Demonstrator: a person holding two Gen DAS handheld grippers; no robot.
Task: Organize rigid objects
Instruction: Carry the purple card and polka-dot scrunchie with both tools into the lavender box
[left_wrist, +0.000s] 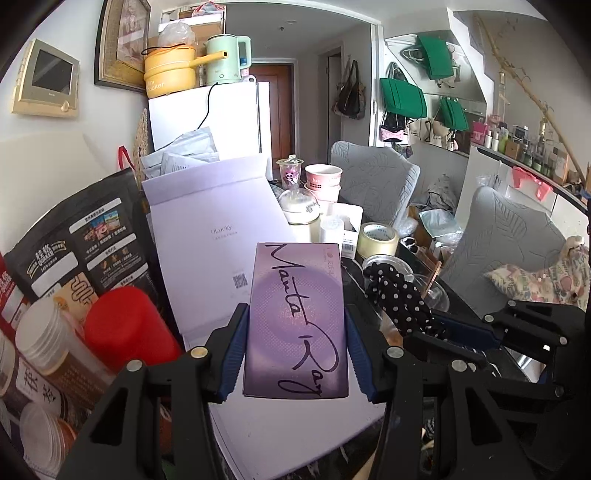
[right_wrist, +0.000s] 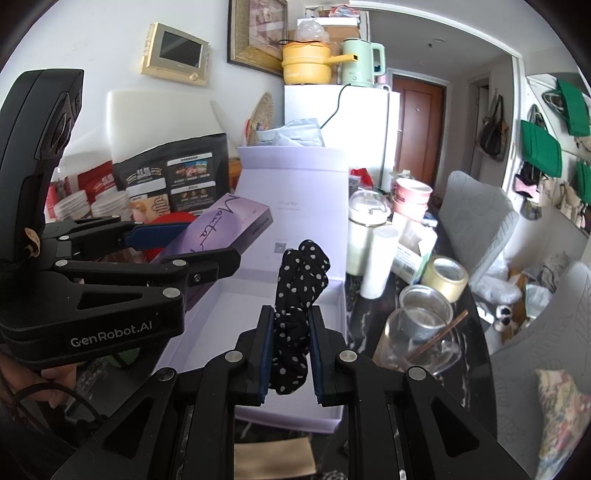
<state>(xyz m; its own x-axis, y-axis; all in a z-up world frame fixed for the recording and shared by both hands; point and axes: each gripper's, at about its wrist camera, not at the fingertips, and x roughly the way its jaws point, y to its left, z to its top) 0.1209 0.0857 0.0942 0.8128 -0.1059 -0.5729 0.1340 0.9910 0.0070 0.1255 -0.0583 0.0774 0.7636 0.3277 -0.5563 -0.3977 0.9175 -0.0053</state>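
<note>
My left gripper (left_wrist: 297, 325) is shut on a flat purple box (left_wrist: 297, 314) with black handwriting, held above the open white gift box (left_wrist: 207, 236). The right wrist view shows that purple box (right_wrist: 229, 225) at the left, clamped in the left gripper (right_wrist: 195, 243). A black polka-dot fabric band (right_wrist: 295, 295) sticks up between the blue pads of my right gripper (right_wrist: 291, 325), which is shut on it over the white box's tray (right_wrist: 332, 306). From the left wrist view the band (left_wrist: 399, 295) and the right gripper (left_wrist: 439, 328) appear at the right.
Left of the white box stand a black snack bag (left_wrist: 85, 236), a red-capped jar (left_wrist: 125, 325) and lidded jars (left_wrist: 44, 332). To the right are a tape roll (right_wrist: 445, 277), glass cups (right_wrist: 421, 325), a white jug (right_wrist: 365, 221) and pink bowls (right_wrist: 410, 195). Grey chairs (left_wrist: 373, 181) stand beyond.
</note>
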